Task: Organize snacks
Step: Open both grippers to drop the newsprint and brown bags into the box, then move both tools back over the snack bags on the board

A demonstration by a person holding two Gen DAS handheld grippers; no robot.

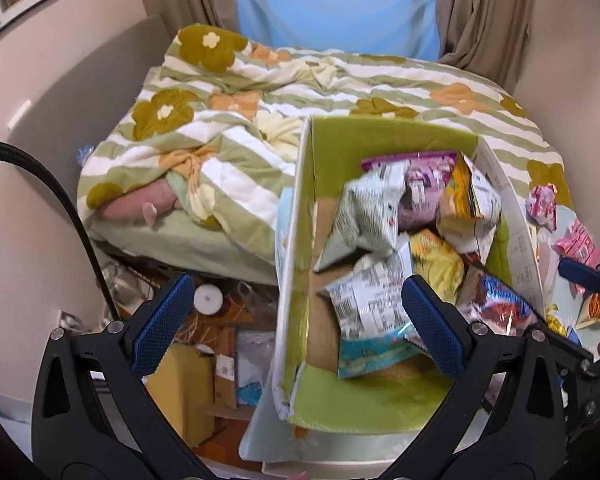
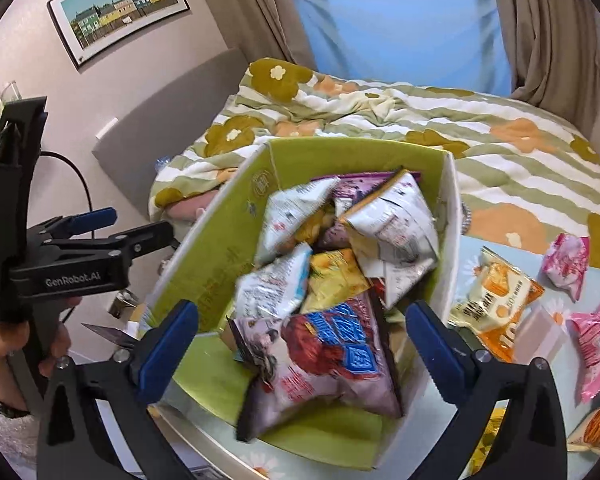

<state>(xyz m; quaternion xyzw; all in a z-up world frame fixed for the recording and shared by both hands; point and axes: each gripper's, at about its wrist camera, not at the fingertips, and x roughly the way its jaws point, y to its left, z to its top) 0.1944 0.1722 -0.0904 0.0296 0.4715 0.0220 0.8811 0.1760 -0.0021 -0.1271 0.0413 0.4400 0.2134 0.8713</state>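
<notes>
Presently, the green-lined cardboard box (image 2: 220, 248) stands on the table (image 2: 480, 392), its flaps up, against the foot of a bed with a flowered quilt (image 2: 500, 140).

Right tongs (image 2: 304, 352): jaws spread wide, nothing gripped. Between and just beyond the blue pads lies a red-and-white snack bag (image 2: 320, 360) with blue block characters (not legible at this blur), resting at 6 o'clock in the box on top of the other packets. No pad touches it.

Left tongs (image 1: 296, 320): jaws likewise wide apart and empty, straddling the box's left wall; the left pad hangs over floor clutter, the right pad over the packets inside. In the right wrist view this tool appears at 9 o'clock, held by a hand (image 2: 16, 344), with "GenRobot.AI" printed in white on its black body.

Box contents: white packets with printed ingredient panels (image 1: 370, 300) at centre, a yellow bag (image 2: 336, 276) beneath them, a purple bag (image 1: 416, 176) at 12 o'clock. The fine print cannot be read.

Outside the box, on the table at 3 o'clock: an orange-and-cream bag (image 2: 496, 304) and two pink packets (image 2: 566, 260). Their lettering is too small to make out.

A framed picture of coloured houses (image 2: 120, 4) hangs at 10 o'clock.
</notes>
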